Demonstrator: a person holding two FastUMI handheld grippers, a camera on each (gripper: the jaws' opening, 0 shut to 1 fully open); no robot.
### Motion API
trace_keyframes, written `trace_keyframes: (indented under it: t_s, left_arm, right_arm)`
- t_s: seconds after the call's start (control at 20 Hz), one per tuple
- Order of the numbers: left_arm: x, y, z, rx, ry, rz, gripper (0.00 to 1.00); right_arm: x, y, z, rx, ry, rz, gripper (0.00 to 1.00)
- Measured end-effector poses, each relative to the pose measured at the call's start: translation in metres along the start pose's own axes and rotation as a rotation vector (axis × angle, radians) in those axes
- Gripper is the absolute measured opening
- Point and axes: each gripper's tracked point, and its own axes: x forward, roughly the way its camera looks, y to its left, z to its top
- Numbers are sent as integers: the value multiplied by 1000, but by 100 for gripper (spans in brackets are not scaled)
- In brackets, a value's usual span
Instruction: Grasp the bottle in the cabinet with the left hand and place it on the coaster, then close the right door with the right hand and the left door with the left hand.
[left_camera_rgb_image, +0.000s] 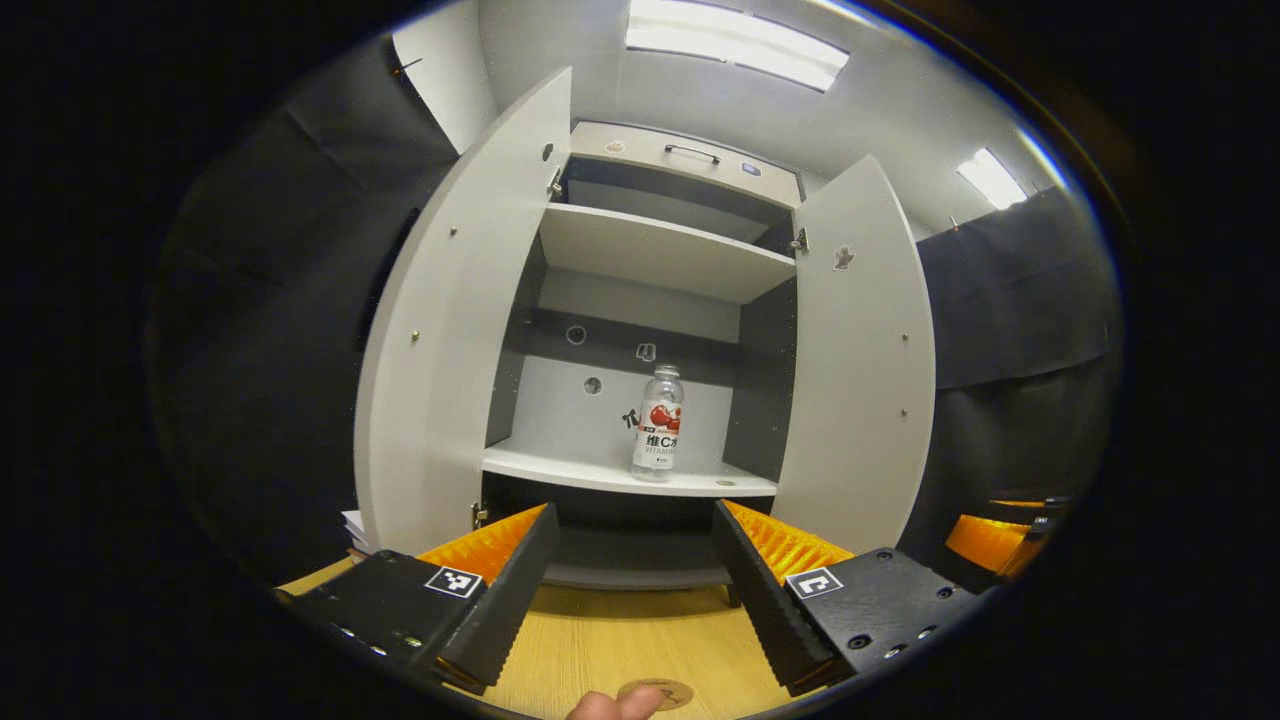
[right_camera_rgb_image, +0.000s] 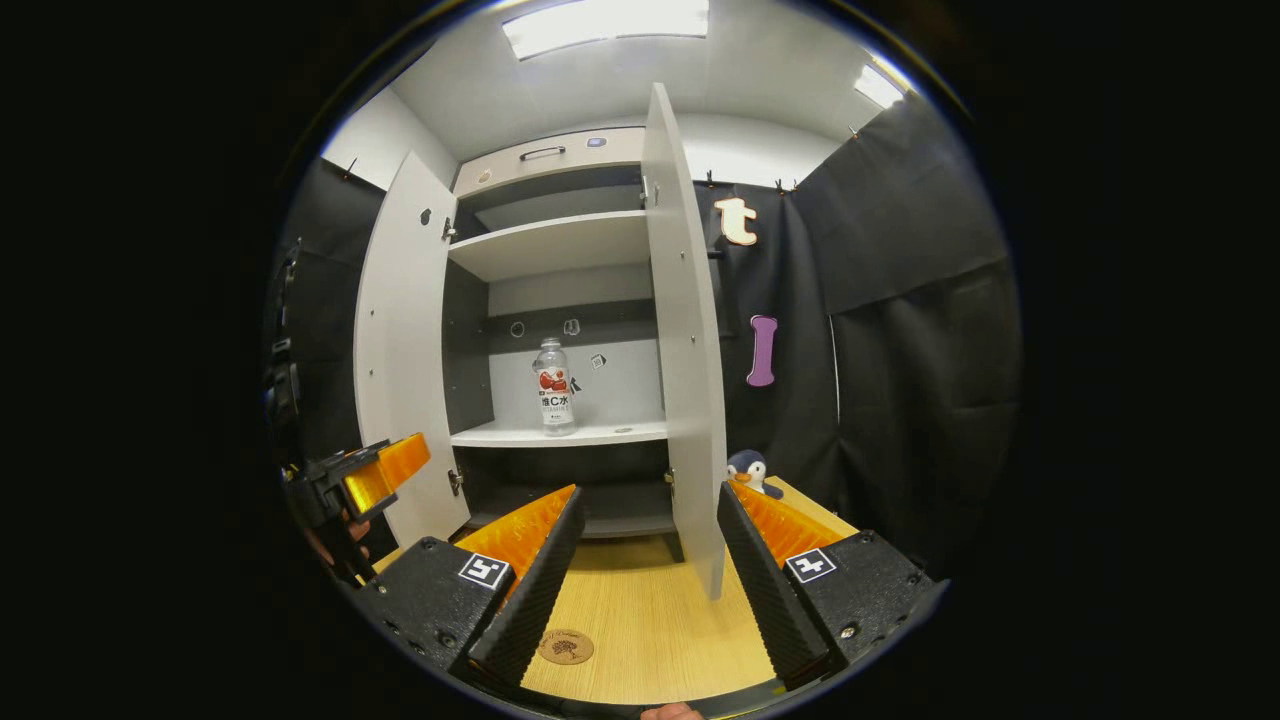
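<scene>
- The first step had not been made: the bottle stood upright on the lower shelf inside the cabinet, a little right of the middle and near the shelf's front edge, with nothing touching it.
- The left gripper hung in front of the cabinet over the table, jaws spread wide and empty, aimed roughly at the bottle but well apart from it.
- The right gripper waited off to the side, jaws wide and empty too, with the edge of the right door rising between its fingers farther off.
- The coaster lay on the table in front of the cabinet, bare; in the left gripper view a fingertip showed just beside it at the bottom.
- I judged the next move to be a straight reach in with the left gripper, raised to shelf level, jaws kept wide until they stood either side of the bottle's body, then closing.
- Both doors stood fully open, the left door and the right one flaring outward, so the way in looked broad.
- The edges to mind were the shelf's front lip, which the fingers had to clear, and the upper shelf, well above the cap and leaving room to lift.
- The bottle looked tall and narrow, so a knock from one finger might tip it.
- A toy penguin sat on the table near the right door, on its outer side; as far as I could tell, it lay outside the door's closing swing.
</scene>
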Motion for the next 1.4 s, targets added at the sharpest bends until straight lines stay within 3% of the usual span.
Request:
trace_keyframes:
  t_s: [0.15,0.2,0.25,0.45,0.5,0.55,0.65,0.8,0.85,1.15,1.4]
  left_arm:
    - [31,-9,7,-4,3,-52,99]
    - [42,-13,10,-5,2,-70,95]
    - [53,-17,14,-4,3,-89,99]
    - [97,-34,19,-32,23,-173,99]
    - [107,-37,21,-39,24,-181,94]
    - [119,-38,23,-40,21,-185,99]
    - [140,-39,26,-34,13,-184,94]
    - [170,-42,29,-15,-1,-172,99]
    - [181,-40,28,-5,1,-160,94]
    - [237,-29,25,55,7,-105,94]
    - [272,-28,8,27,46,-103,94]
  right_arm:
    - [-2,-1,5,-5,-9,-20,82]
    - [-3,-1,6,-2,-9,-23,82]
    - [-4,-2,7,4,-9,-28,82]
    - [-5,-6,8,12,1,-56,82]
    - [-5,-7,7,13,5,-66,82]
    - [-6,-9,7,14,9,-75,82]
    - [-7,-11,8,16,15,-95,82]
    - [-7,-26,5,17,21,-116,82]
    - [-5,-29,6,16,22,-121,82]
    - [5,-44,6,26,33,-148,83]
    - [14,-57,3,37,46,-163,83]
